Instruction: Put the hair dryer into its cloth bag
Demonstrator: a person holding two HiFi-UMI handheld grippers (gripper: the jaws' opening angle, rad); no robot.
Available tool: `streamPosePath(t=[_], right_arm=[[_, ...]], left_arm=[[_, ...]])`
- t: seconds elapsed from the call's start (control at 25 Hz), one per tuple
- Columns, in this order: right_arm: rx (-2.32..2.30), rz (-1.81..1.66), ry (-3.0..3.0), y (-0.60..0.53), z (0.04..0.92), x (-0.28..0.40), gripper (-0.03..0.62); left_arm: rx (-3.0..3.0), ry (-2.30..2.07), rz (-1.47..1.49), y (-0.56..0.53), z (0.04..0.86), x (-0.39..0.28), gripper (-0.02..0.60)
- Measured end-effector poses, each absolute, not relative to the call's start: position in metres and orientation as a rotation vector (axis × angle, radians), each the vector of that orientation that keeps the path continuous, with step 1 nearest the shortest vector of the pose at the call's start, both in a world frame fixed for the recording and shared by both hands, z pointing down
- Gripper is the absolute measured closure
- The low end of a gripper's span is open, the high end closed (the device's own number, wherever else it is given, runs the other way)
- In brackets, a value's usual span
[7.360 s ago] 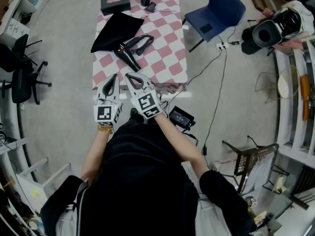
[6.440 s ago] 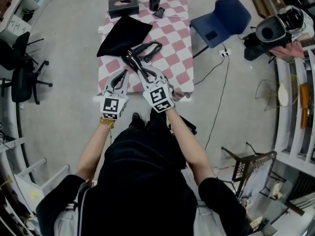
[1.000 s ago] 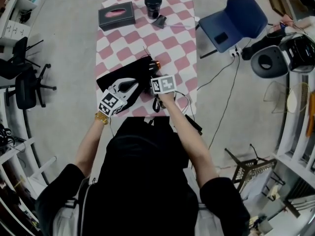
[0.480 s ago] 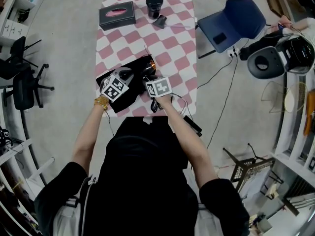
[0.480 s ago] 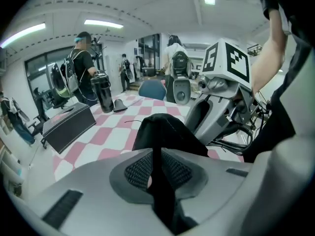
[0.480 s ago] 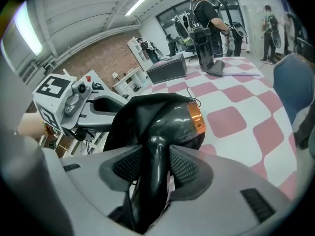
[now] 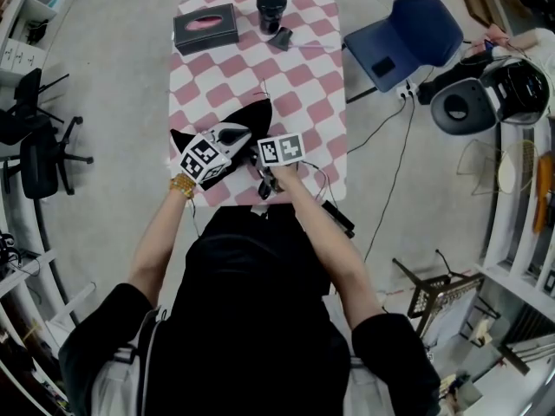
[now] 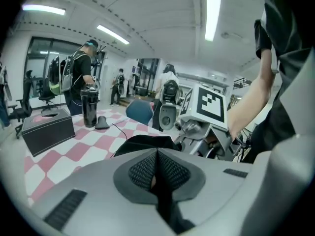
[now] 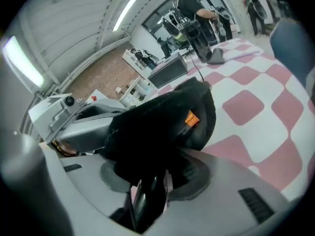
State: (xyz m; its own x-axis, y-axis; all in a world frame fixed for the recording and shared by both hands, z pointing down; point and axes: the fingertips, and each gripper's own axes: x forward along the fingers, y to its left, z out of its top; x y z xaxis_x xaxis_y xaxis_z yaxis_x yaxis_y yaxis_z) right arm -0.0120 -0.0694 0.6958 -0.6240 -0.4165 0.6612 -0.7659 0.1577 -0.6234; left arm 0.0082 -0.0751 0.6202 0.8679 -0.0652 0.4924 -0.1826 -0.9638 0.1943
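Right gripper view: the right gripper [image 9: 156, 183] is clamped on the hair dryer [image 9: 146, 201]. Its jaws have just been closing, and the glossy dark handle stands between them, while the dryer's upper part is lost inside the black cloth bag [image 9: 162, 127], where an orange patch shows. In the left gripper view, the left gripper [image 8: 156, 167] has its 2 jaws pressed together on a strip of that black cloth. Both work side by side near the front edge of the pink-and-white checkered table [image 7: 303, 85]. Farther along it sit 1 dark tissue box [image 7: 205, 29] and 1 black tumbler [image 7: 271, 3] — a blue chair [image 7: 401, 37] stands off to the right.
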Motion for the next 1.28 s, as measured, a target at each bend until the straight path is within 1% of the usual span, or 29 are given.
streamPosePath(t=[0.08, 0.2, 0.24, 0.32, 0.4, 0.52, 0.56, 0.84, 0.96, 1.12, 1.24, 1.28], right_arm=[[1.091, 1.593, -2.096, -0.067, 0.704, -0.019, 0.442], [1.144, 1.820, -2.073, -0.072, 0.711, -0.018, 0.444], [1.162, 1.875, -2.076, -0.074, 0.709, -0.016, 0.461], [1.152, 1.873, -2.093, -0.075, 0.706, -0.015, 0.464], [1.117, 1.709, -2.108, -0.072, 0.703, -0.011, 0.462], [1.074, 1.394, -2.121, -0.069, 0.689, 0.004, 0.407], [1.040, 1.302, -2.137, -0.066, 0.683, 0.008, 0.398], [0.528, 0.660, -2.158, -0.015, 0.684, 0.035, 0.382], [0.221, 0.334, -2.085, 0.014, 0.703, 0.037, 0.362], [-0.126, -0.010, -1.913, 0.041, 0.750, 0.030, 0.347], [-0.254, -0.190, -1.834, 0.053, 0.778, 0.022, 0.336], [-0.259, -0.238, -1.830, 0.051, 0.784, 0.018, 0.343]], left_arm=[[2.827, -0.225, 0.770, -0.077, 0.626, 0.006, 0.561], [2.861, -0.454, 0.880, -0.096, 0.634, -0.016, 0.558], [2.863, -0.531, 0.891, -0.102, 0.632, -0.027, 0.557], [2.851, -0.638, 0.865, -0.106, 0.624, -0.049, 0.551], [2.831, -0.664, 0.841, -0.103, 0.618, -0.065, 0.543], [2.801, -0.609, 0.814, -0.088, 0.611, -0.077, 0.522], [2.789, -0.580, 0.797, -0.081, 0.609, -0.077, 0.518], [2.707, -0.413, 0.857, -0.022, 0.638, -0.047, 0.477], [2.667, -0.456, 0.905, -0.007, 0.653, -0.036, 0.476], [2.569, -0.601, 0.971, -0.012, 0.687, -0.030, 0.476], [2.508, -0.737, 1.013, -0.011, 0.696, -0.024, 0.476], [2.489, -0.791, 1.031, -0.010, 0.694, -0.025, 0.476]])
